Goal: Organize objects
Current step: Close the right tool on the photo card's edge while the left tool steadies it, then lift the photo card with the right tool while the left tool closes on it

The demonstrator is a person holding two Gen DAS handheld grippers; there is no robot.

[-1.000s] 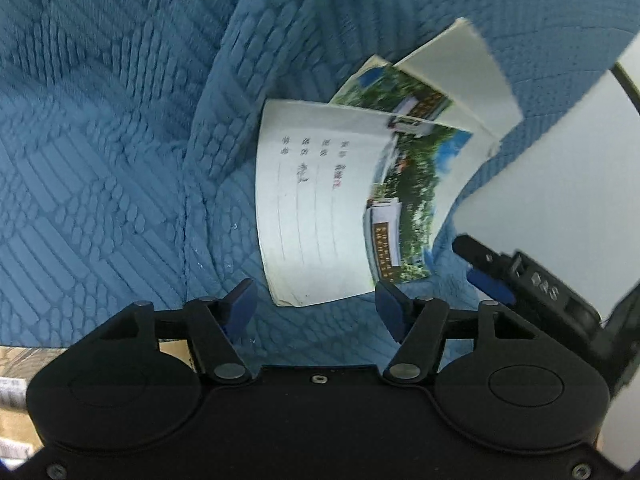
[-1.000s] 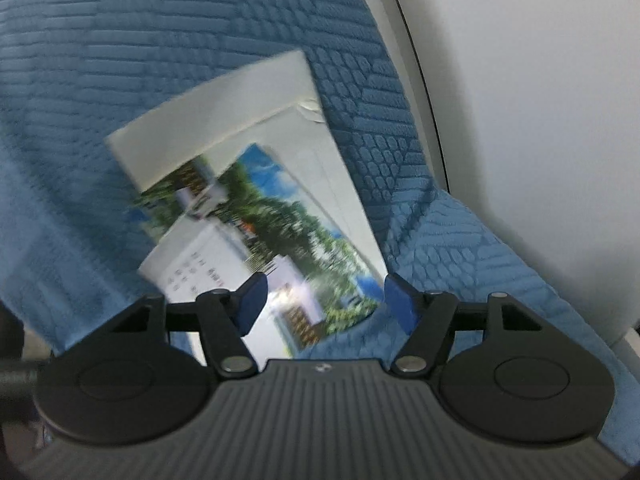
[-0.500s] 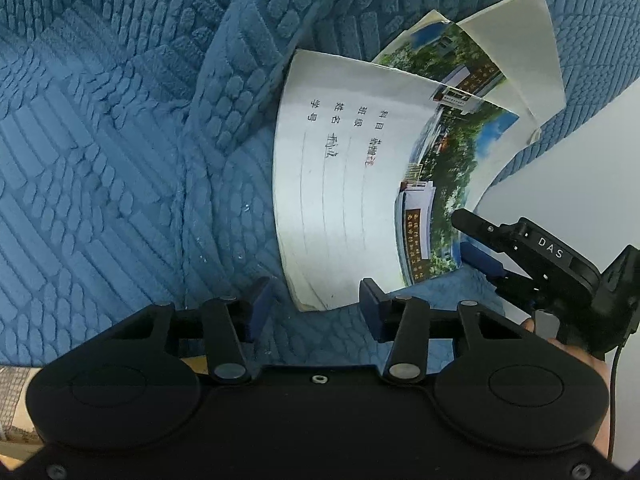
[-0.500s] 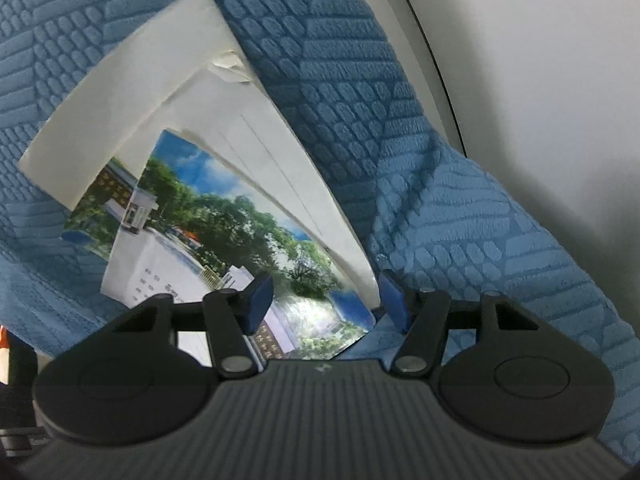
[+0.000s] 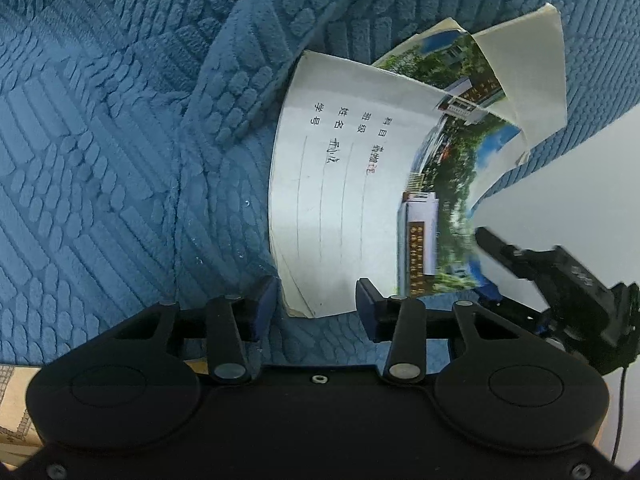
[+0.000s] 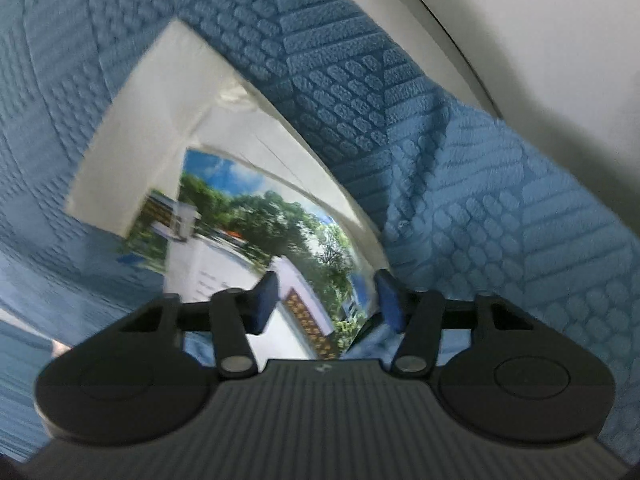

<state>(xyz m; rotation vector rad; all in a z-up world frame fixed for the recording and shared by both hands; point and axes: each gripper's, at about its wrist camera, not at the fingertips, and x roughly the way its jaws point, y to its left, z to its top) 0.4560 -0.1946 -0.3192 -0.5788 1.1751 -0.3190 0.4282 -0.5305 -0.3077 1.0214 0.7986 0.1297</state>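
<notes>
booklets overlapped in a stack on quilt | top booklet at 6 o'clock end, sheet at 1 o'clock end | wall at 3 o'clock of quilt

left tongs: black body, two round caps, silver pivot screws, blue pads. right tongs: dark grey ribbed housing, same blue pads; at right edge of the left view, thin black cable trailing down.
</notes>
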